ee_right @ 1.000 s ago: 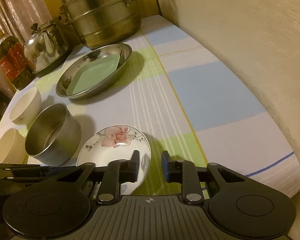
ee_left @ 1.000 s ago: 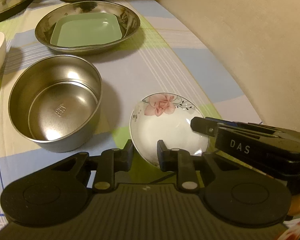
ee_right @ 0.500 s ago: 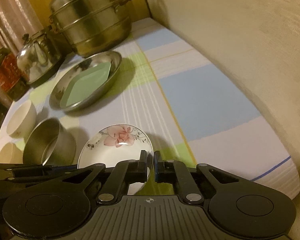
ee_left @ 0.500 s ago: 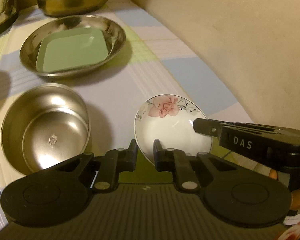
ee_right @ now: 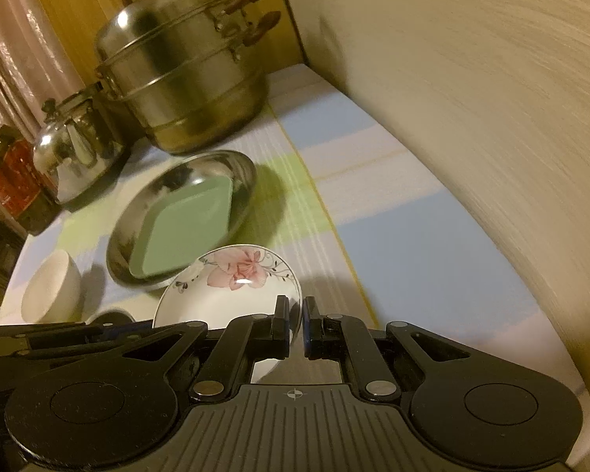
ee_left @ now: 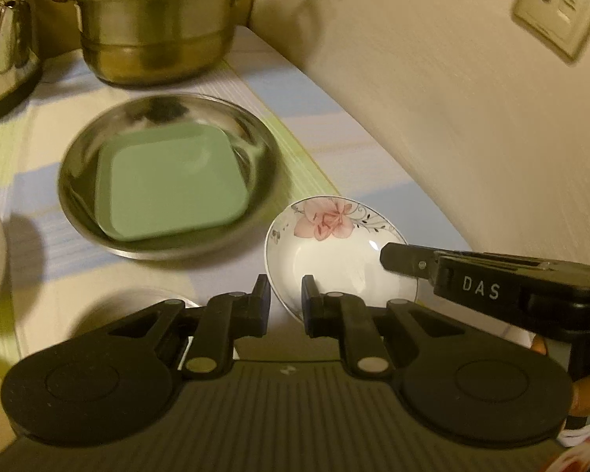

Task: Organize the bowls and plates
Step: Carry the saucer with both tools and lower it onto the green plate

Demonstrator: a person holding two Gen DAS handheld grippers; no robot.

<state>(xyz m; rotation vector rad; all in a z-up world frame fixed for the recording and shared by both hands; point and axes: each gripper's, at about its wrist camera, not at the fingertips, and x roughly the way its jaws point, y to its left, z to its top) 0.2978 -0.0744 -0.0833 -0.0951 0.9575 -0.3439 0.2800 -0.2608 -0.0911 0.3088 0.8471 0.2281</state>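
Note:
A small white dish with a pink flower point(ee_left: 334, 251) hangs tilted above the striped cloth, held from two sides. My left gripper point(ee_left: 286, 299) is shut on its near left rim. My right gripper point(ee_left: 387, 256) comes in from the right and is shut on the opposite rim. In the right wrist view the same dish point(ee_right: 232, 287) has its edge pinched in the right gripper point(ee_right: 295, 308). Just beyond the dish lies a steel plate point(ee_left: 70, 196) with a green square plate point(ee_left: 169, 181) inside it. A white bowl point(ee_right: 51, 287) stands to the left.
A tall steel steamer pot point(ee_right: 185, 78) and a kettle point(ee_right: 74, 149) stand at the back, with a red-labelled bottle point(ee_right: 8, 181) at the far left. A beige wall point(ee_left: 472, 118) with a socket point(ee_left: 556, 8) runs along the table's right edge. A steel bowl's rim point(ee_left: 137, 299) shows under my left gripper.
Both grippers closed on the flowered dish's rim, then lifted it and carried it toward the steel plate with the green plate. The steel bowl has slid almost out of view below.

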